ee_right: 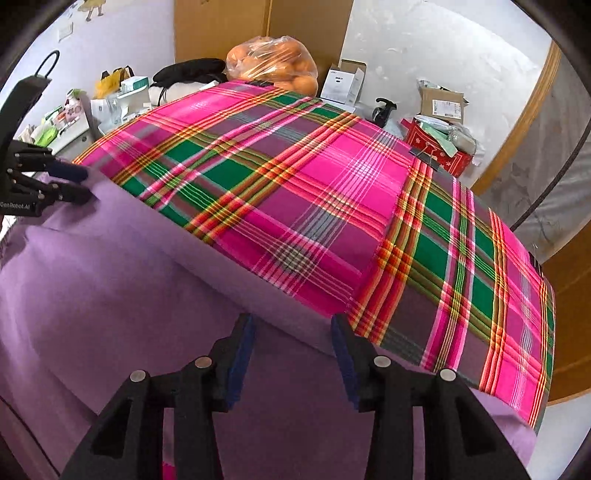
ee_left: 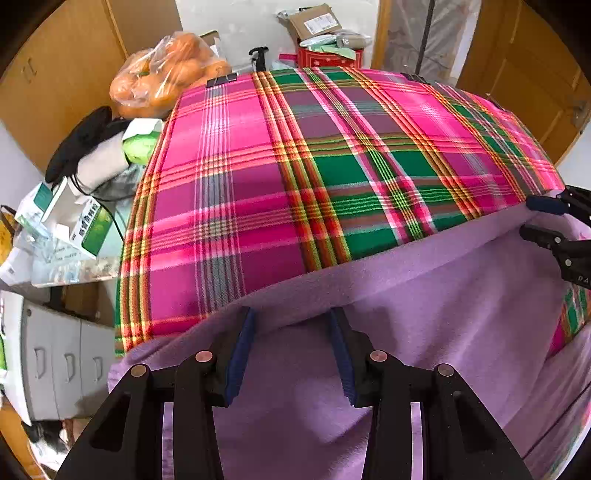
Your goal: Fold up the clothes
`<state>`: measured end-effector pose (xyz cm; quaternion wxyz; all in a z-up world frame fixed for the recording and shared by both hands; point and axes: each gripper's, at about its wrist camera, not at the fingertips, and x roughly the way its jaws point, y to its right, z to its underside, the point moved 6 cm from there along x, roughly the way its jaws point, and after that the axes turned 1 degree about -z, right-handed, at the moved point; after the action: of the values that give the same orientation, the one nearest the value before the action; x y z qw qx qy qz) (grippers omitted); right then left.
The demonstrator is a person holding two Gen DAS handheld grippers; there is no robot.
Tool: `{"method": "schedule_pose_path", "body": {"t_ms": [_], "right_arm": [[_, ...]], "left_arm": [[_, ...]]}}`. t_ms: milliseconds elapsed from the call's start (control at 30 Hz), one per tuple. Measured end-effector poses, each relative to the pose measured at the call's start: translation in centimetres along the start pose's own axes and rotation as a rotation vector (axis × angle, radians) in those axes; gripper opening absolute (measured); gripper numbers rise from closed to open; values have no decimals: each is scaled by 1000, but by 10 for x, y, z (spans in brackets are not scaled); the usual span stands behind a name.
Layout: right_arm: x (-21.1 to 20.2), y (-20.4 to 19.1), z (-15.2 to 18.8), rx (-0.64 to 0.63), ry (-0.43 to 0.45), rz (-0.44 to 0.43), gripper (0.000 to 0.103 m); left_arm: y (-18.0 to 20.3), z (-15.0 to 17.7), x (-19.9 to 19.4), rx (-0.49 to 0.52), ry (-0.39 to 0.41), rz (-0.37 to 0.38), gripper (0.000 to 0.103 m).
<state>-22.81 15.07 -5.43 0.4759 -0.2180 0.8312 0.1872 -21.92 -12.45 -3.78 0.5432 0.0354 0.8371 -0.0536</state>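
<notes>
- Both grippers hover low over the garment with jaws apart and nothing clamped: the left gripper (ee_left: 291,350) shows only purple fabric in the gap between its blue pads, and the right gripper (ee_right: 291,354) likewise — neither pad presses on cloth.
- Plaid cloth (ee_left: 295,177) covers the table and serves as the landmark; the garment (ee_left: 424,314), a large purple piece, lies along the near edge of the plaid, spilling over the table's front towards the person.
- Garment's far edge runs as a fairly straight line across the plaid, which suggests to me it has been laid out or given a first fold — which of the two I cannot tell.
- Judged progress: early to middle. Fabric is spread and released, but no compact folded stack is visible; more folds appear to be left.
- Clutter sits beyond the plaid's far edge: a bag of oranges (ee_left: 166,70) at its far left corner, boxes (ee_left: 317,26) behind its far side.
- Small black clips (ee_left: 221,79) pin the plaid at its far edge.
</notes>
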Motion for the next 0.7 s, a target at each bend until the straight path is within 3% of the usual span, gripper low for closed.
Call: {"method": "schedule_pose_path", "body": {"t_ms": [267,333,367,400,433,533,600,667,700], "right_arm": [[7,10,-6,81,-8,-49,46],[6,8,-8,76,-5,-64,36],[6,6,-9,73,-3,-70,27],[6,5,-10,70,-1,-76,12],[5,6,-12,68,1,-63,6],[3,9,-19,82,21,-37,4],[1,14,-23,115,43,-40,4],[-4,18,-28,132,74,-33,4],[-7,20,-30,139,90,-28,4]], "left_arm": [[-3,-11,7,27,16,-10,44],[-1,-10,5,37,27,-15,44],[0,-10,4,42,33,-20,44],[3,-10,4,65,46,-33,44],[5,-10,3,88,59,-47,44],[13,-11,1,159,99,-89,44],[15,-13,2,162,96,-84,32],[18,-16,2,165,93,-78,11],[19,-18,3,166,92,-75,8]]}}
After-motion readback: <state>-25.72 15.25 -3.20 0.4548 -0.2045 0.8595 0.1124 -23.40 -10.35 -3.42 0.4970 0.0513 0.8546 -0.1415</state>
